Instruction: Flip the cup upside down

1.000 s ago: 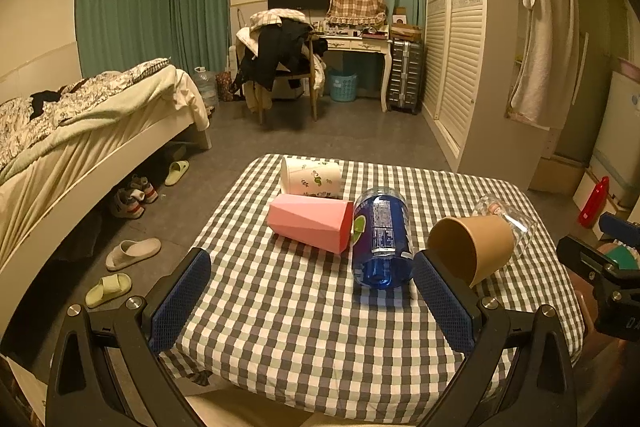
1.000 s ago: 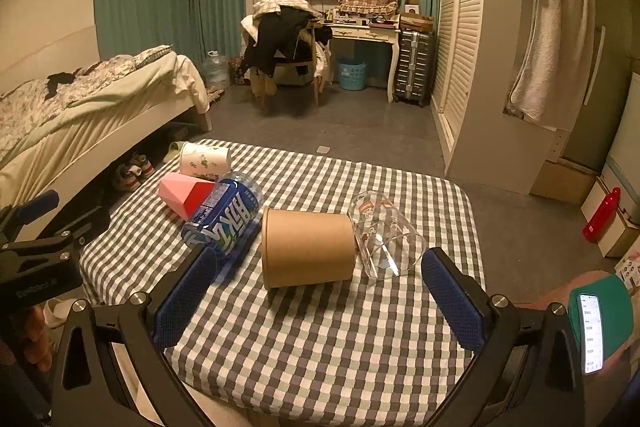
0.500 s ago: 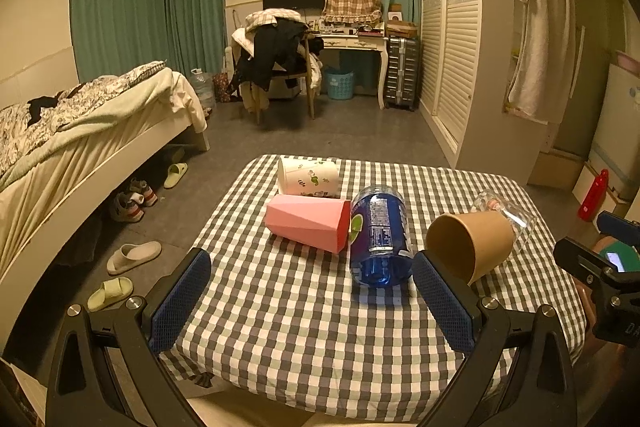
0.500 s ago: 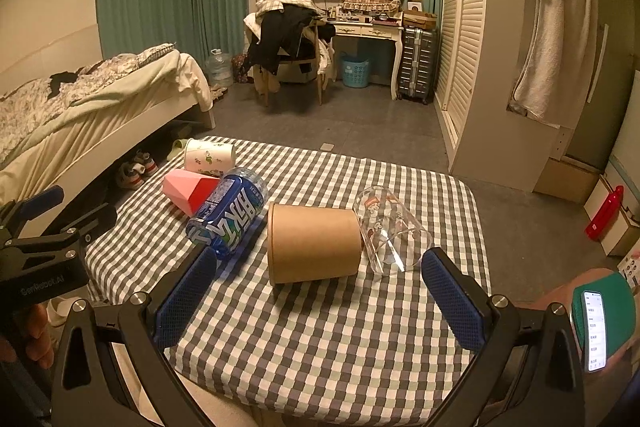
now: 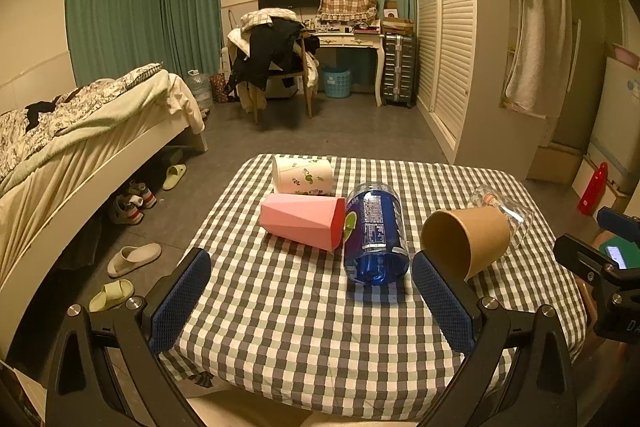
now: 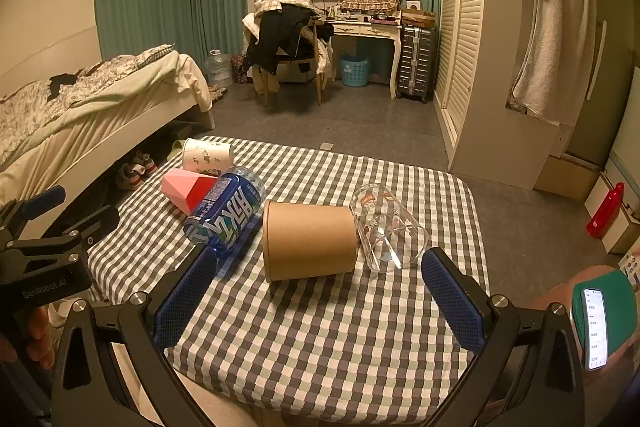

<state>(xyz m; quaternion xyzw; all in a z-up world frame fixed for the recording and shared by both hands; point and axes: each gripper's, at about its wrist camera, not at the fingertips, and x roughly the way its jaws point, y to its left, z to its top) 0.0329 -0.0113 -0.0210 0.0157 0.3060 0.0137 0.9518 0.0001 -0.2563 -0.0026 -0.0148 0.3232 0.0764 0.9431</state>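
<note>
Several cups lie on their sides on a checked table (image 5: 280, 311): a white leaf-print cup (image 5: 303, 175), a pink faceted cup (image 5: 303, 221), a blue cup (image 5: 375, 233), a brown paper cup (image 5: 466, 241) and a clear glass (image 5: 502, 205). My left gripper (image 5: 310, 297) is open and empty, hovering over the table's near edge. My right gripper (image 6: 316, 293) is open and empty, just short of the brown paper cup (image 6: 309, 241); the glass (image 6: 386, 227) lies to its right, the blue cup (image 6: 226, 213) to its left.
A bed (image 5: 80, 131) stands left with shoes and slippers (image 5: 134, 259) beneath. A wardrobe (image 5: 464, 39) is on the right. A chair piled with clothes (image 5: 272, 59) and a desk stand at the back. A red bottle (image 5: 594, 189) sits on the floor right.
Both grippers have drawn back and risen slightly; the cups look a little lower and farther in each view. The cups have not moved.
</note>
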